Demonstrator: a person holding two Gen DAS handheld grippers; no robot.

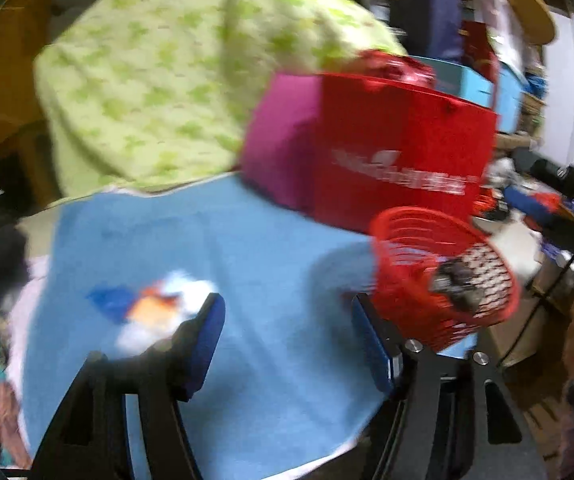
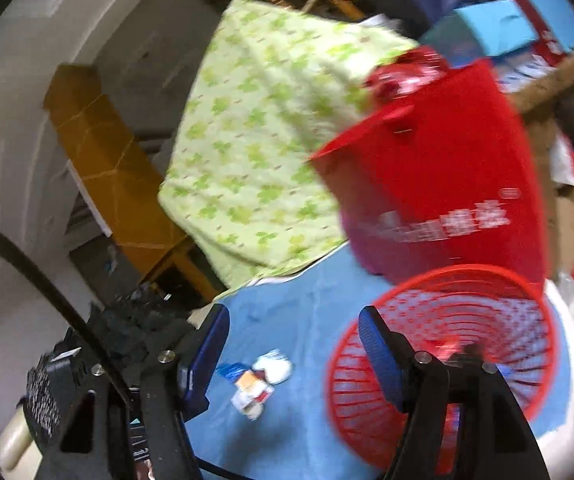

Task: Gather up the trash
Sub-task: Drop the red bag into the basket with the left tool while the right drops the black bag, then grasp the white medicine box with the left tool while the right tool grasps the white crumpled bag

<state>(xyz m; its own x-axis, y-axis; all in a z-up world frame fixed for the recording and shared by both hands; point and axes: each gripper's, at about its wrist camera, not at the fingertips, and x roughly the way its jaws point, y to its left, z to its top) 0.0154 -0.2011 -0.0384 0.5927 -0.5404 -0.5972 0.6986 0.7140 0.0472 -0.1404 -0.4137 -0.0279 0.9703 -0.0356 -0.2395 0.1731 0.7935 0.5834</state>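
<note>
Both hand-held grippers, left hand-held gripper (image 1: 287, 344) and right hand-held gripper (image 2: 293, 350), wide, empty. I see wrappers (image 2: 261, 380) mid-surface beside red basket (image 2: 447, 356). Risk: motion blur, misjudged grasp nudges basket off surface edge.

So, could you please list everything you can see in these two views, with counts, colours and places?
basket: one, red mesh, on the blue cloth, right side
trash: one small heap, white, blue and orange scraps, on the cloth left of the basket
cloth: one, light blue, covering the surface
bag: one, red, behind the basket
quilt: one, green-patterned, behind the cloth
left gripper: black, blue pads, open, empty
right gripper: black, blue pads, open, empty
</note>
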